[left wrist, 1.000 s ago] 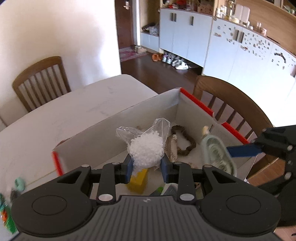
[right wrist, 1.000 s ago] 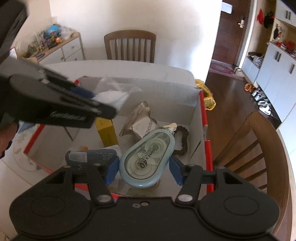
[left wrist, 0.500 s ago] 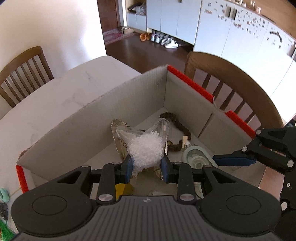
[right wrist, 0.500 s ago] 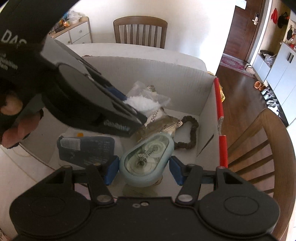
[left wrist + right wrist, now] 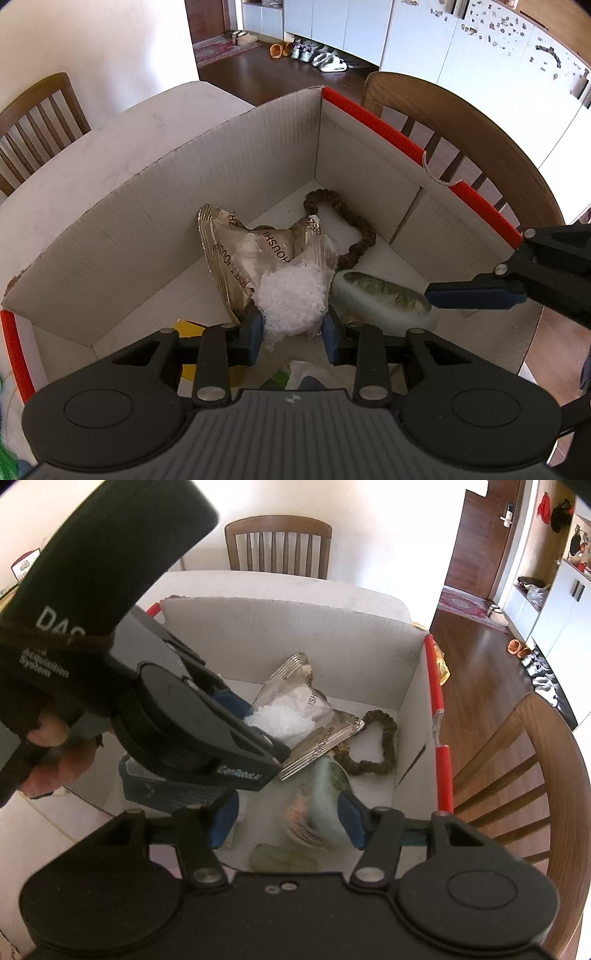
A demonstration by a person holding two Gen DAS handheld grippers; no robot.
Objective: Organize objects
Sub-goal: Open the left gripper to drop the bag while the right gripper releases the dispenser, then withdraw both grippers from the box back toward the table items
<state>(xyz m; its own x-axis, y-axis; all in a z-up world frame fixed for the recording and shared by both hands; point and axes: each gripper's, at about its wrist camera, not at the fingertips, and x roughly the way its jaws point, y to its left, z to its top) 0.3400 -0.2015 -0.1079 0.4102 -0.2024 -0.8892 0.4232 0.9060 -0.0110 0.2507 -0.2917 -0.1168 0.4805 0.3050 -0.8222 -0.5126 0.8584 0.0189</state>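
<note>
Bead bag (image 5: 293, 301) pinched in left gripper (image 5: 293, 332) jaws, low inside cardboard box (image 5: 229, 173); correction-tape dispenser (image 5: 325, 805) blurred between right gripper (image 5: 288, 818) half-open jaws, grip unclear. Best released gently beside foil packet (image 5: 236, 251), clear of scrunchie (image 5: 351, 229).

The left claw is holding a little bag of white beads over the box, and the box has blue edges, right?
Not quite. The left claw does hold the bag of white beads over the cardboard box, but the box's edges are red, not blue. The left wrist view shows this clearly; only the claw's pads are blue.
</note>
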